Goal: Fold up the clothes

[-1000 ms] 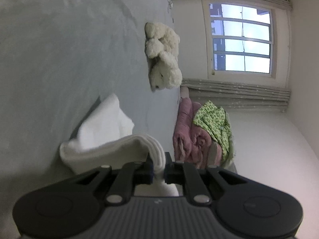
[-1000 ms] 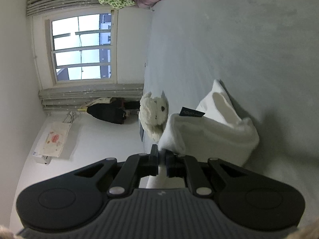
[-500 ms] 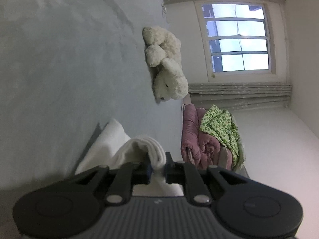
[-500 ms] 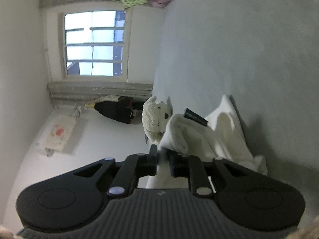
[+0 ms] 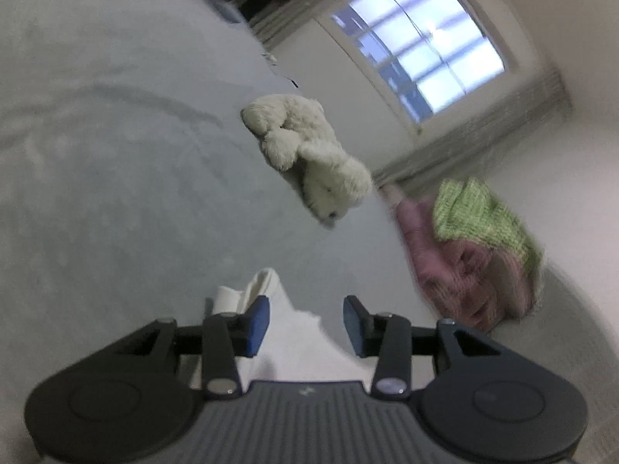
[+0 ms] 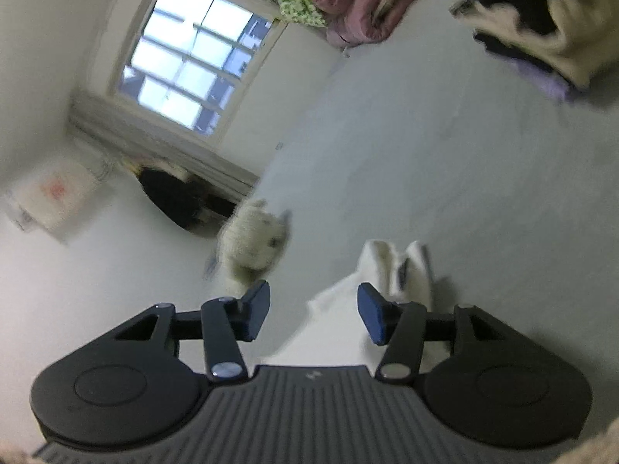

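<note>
My left gripper [image 5: 305, 323] stands wide, nothing clamped; my right gripper [image 6: 313, 315] likewise wide and unloaded. The white garment [image 5: 298, 344] lies bunched on the grey bed surface [image 5: 116, 193], directly below both. A plush bear [image 5: 309, 150] lies beyond it, well apart. Both views are blurred.

A big soft grey bed [image 5: 116, 193] holds a folded white cloth [image 5: 301, 340], a fluffy white teddy bear [image 5: 309, 154] and a pink rolled blanket [image 5: 464, 270].
</note>
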`<state>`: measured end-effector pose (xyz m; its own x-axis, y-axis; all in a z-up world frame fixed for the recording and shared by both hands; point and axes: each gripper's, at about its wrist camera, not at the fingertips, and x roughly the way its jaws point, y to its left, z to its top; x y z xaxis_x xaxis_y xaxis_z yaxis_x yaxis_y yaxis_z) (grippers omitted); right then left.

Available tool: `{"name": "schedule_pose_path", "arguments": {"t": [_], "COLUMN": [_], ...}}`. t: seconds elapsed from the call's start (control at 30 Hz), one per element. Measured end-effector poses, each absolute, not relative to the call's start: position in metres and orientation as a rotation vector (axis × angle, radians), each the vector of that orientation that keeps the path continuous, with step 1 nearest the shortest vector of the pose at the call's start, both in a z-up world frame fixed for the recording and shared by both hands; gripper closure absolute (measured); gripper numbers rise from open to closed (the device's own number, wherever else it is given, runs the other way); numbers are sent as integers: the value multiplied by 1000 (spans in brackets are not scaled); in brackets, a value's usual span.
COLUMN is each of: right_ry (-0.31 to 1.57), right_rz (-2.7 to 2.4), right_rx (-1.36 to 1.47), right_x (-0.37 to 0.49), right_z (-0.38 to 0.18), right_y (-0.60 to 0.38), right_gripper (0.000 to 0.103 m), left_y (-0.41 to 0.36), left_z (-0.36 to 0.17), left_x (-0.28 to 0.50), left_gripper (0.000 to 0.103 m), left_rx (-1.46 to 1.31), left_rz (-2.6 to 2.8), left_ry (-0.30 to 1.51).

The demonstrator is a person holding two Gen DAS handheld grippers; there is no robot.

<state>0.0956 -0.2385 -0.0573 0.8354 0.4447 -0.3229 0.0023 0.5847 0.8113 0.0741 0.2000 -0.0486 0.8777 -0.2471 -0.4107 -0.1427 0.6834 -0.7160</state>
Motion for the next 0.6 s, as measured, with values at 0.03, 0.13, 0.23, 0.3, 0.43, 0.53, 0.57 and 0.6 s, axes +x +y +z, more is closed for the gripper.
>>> {"name": "schedule_pose_path", "arguments": {"t": [0.03, 0.13, 0.23, 0.3, 0.43, 0.53, 0.57, 0.6], "right_ry": [541, 544, 537, 541, 547, 559, 563, 567], "right_rz": [262, 219, 182, 157, 125, 113, 110, 106], "right_rx": [870, 730, 612, 530, 413, 383, 373, 362], "right_x": [94, 91, 88, 95, 106, 119, 123, 128], "right_z": [-55, -52, -54, -54, -60, -69, -72, -75], "right_y": [-233, -219, -208, -202, -198, -195, -194, -193], "right_gripper": [50, 52, 55, 55, 55, 55, 56, 59], "left_y": [194, 185, 183, 184, 184, 184, 185, 185], "left_z": [-47, -47, -46, -44, -48, -49, -50, -50], "left_x": [75, 75, 79, 81, 88, 99, 101, 103], "left_gripper": [61, 61, 61, 59, 59, 61, 61, 62], "left_rx": [-767, -623, -520, -491, -492, -510, -502, -495], "left_rz": [-54, -13, 67, 102, 137, 121, 127, 133], "left_ry": [524, 526, 539, 530, 552, 601, 602, 602]}}
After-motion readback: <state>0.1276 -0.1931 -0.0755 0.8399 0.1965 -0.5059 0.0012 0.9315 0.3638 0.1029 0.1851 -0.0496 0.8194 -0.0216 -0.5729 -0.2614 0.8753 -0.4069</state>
